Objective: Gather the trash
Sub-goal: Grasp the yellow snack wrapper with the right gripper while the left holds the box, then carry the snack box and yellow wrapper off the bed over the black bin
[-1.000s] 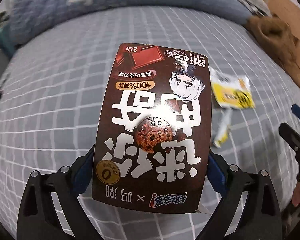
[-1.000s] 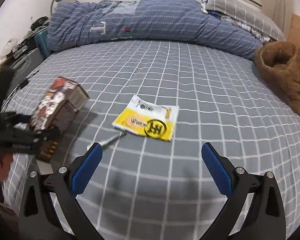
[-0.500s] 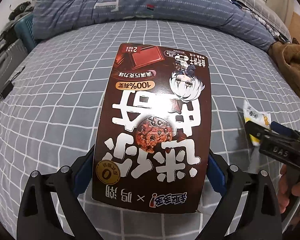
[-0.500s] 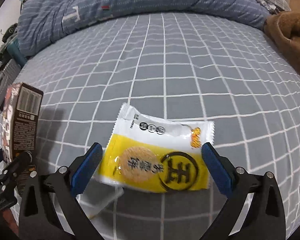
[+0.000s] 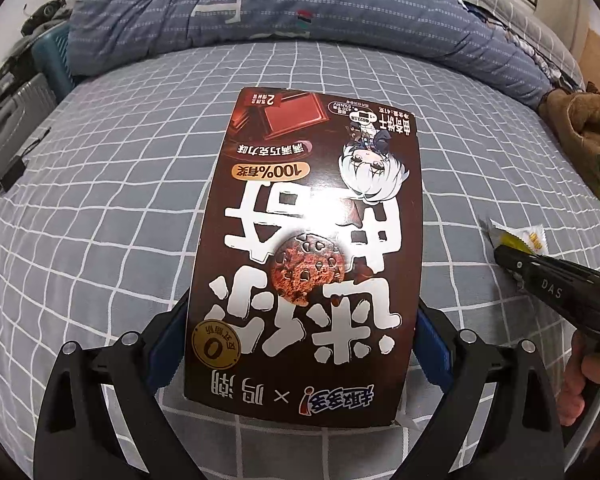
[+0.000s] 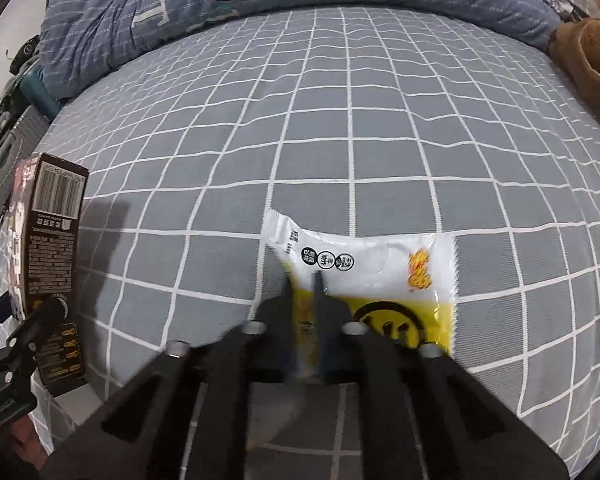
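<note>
One wrapper [image 6: 380, 276] between right claw [image 6: 305, 304] tips.

A glossy brown printed cardboard cookie box [image 5: 308, 248], a shiny crinkled yellow-and-white plastic snack wrapper [image 6: 384, 276], matt black plastic gripper arms [image 6: 412, 408] and a soft grey checked woven cloth bedsheet [image 6: 380, 128] show here.

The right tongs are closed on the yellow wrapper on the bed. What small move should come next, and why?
Probably a short lift straight up. The right tongs have just closed and pinch the yellow wrapper near its left edge while it lies flat on the checked bedsheet. The left tongs already hold the brown cookie box, so only the wrapper remains to raise.
</note>
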`<control>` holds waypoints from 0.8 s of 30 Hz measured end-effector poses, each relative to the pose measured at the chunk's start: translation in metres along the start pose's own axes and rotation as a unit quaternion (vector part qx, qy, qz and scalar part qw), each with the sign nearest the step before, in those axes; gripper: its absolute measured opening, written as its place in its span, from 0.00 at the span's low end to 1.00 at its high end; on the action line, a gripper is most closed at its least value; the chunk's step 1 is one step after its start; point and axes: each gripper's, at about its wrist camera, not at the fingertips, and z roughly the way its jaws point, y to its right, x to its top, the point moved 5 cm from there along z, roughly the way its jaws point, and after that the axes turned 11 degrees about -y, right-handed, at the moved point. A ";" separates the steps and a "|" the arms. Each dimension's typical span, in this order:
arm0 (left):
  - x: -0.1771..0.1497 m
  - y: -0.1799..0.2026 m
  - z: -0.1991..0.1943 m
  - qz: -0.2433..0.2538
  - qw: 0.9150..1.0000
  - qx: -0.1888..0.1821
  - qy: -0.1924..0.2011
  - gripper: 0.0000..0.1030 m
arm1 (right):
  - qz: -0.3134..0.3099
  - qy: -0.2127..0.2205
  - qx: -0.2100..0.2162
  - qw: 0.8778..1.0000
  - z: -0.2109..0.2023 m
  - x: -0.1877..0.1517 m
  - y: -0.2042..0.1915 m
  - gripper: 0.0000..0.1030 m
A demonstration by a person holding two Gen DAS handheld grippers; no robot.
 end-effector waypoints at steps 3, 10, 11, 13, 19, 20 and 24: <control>-0.002 0.000 -0.002 -0.003 1.000 0.000 0.002 0.89 | 0.000 0.007 -0.001 1.000 -0.007 -0.006 0.000 0.01; -0.010 0.000 -0.017 -0.013 1.000 -0.002 0.013 0.89 | -0.009 0.042 0.004 0.999 -0.034 -0.016 0.001 0.01; -0.012 0.000 -0.020 -0.015 1.000 -0.001 0.015 0.89 | -0.010 0.046 0.004 0.999 -0.039 -0.017 0.000 0.01; -0.016 0.000 -0.026 -0.017 1.000 0.001 0.018 0.89 | -0.014 0.055 0.004 0.998 -0.050 -0.022 -0.001 0.01; -0.035 0.009 -0.053 -0.017 0.999 0.005 0.028 0.89 | -0.028 0.082 -0.006 0.996 -0.084 -0.047 0.001 0.01; -0.038 0.010 -0.057 -0.016 0.999 0.005 0.032 0.89 | -0.029 0.084 -0.007 0.996 -0.090 -0.053 0.002 0.01; -0.054 0.012 -0.078 -0.023 0.999 0.002 0.038 0.89 | -0.029 0.092 -0.006 0.995 -0.110 -0.072 0.001 0.01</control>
